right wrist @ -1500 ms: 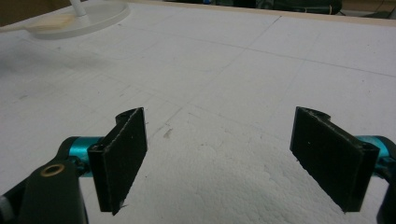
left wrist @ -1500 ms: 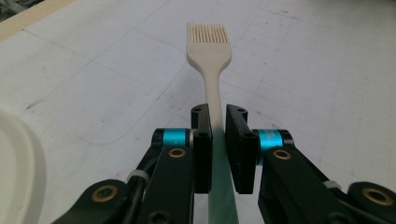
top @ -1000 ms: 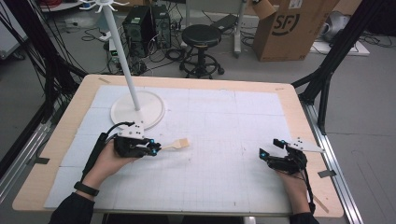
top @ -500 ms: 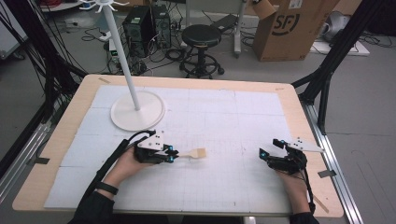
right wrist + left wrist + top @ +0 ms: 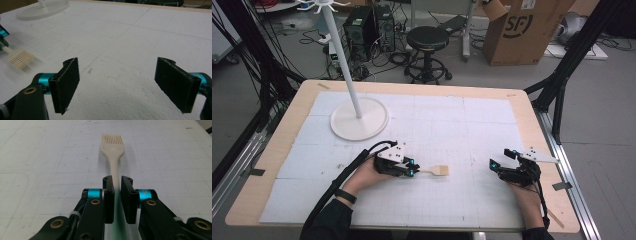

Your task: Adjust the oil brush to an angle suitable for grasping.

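Work in hand: moving a cream silicone basting brush across the white gridded mat. Pickup looks done; the left gripper has the brush by its handle, low over the mat, in the lower middle of the high view. In the left gripper view the brush runs straight up the centre, bristle head at the top of the frame, and the handle passes between the two black jaws, which are clamped tight on it with barely a slit between them. Whether the head rests on the mat or hangs just above it I cannot tell. No set-down or handover shows, so that part is probably left. The right gripper rests at the lower right of the high view, well apart from the brush, pointing left toward it; in the right gripper view its jaws stand wide apart with bare mat between them, holding and touching nothing, and the brush head shows at the left edge. White stand with a round base and a pole sits upper left, untouched, well apart from both grippers.
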